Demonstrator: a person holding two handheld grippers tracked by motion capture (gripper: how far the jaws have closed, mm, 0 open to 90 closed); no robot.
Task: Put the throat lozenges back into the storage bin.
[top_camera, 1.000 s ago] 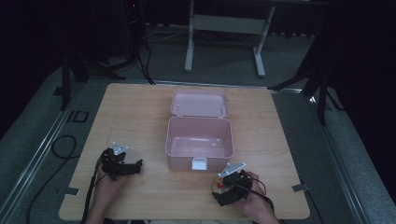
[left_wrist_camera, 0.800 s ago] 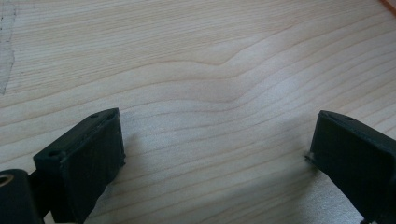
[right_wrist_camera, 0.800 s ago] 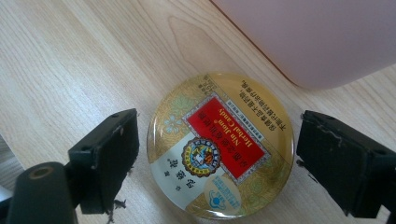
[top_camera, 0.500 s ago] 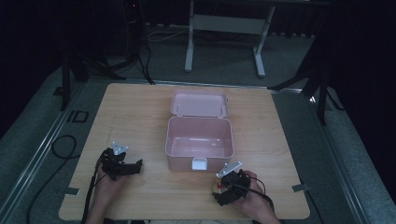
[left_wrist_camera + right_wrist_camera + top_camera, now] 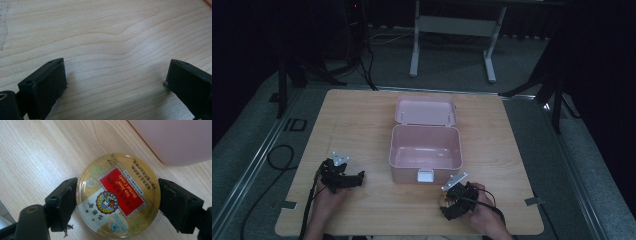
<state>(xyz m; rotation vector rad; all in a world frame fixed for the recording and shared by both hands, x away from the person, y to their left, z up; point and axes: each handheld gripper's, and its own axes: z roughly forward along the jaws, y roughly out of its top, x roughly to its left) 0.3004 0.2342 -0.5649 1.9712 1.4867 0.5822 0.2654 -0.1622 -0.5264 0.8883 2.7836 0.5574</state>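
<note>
Right gripper [image 5: 451,204] shifted slightly nearer bench [image 5: 362,115] front edge since earlier frame; jaws clenched around round candy tin [image 5: 118,195], pink box [image 5: 175,140] just beyond jaws; left gripper [image 5: 354,180] jaws spread, bare wood between.

You're working in what looks like a lab or recording studio, not a home. Your light wooden table [image 5: 362,115] stands alone on grey carpet [image 5: 247,145], with dark surroundings all round. Beyond its far edge stands a white metal frame [image 5: 452,35] (perhaps a desk's legs), black stands [image 5: 557,85] rise near the far corners, and cables [image 5: 277,160] trail along the floor.
</note>
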